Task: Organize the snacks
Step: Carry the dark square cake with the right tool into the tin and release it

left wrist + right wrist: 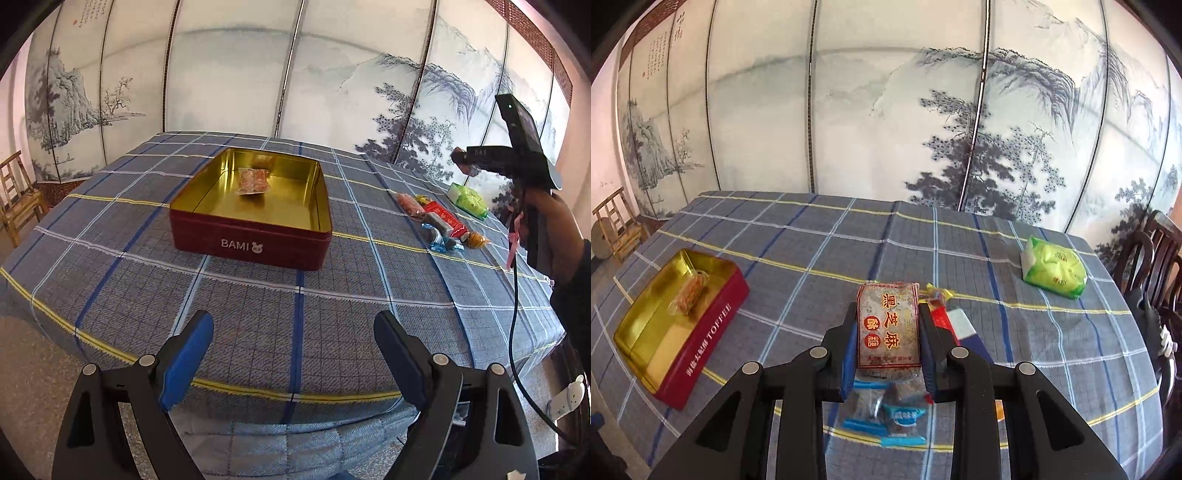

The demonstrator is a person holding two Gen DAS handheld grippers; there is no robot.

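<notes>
At the left of the right wrist view, a red tin [701,343] sits open on the checked tablecloth [849,251]. Its side reads "TOFFEE" after a row of Chinese characters too small to read; in the left wrist view its near wall carries "BAMI" with a small animal-face mark. Inside, on the gold floor, lies one clear-wrapped orange snack [253,181].

The left gripper [293,354] hangs over the near edge of the table with its blue pads spread wide and nothing between them.

In the middle, the right gripper [888,343] is clamped narrow on a sesame candy packet [888,328], a clear wrapper printed with red Chinese characters reading 黑芝麻 and two red roundels below. The packet is raised above the remaining pile of snacks [882,413]: small blue-ended sweets whose print is illegible, a red and white wrapper just right of the pads, and a yellow one.

Farther right, well apart from the pile, a green packet [1054,271] lies on the cloth; its lettering cannot be read.
</notes>
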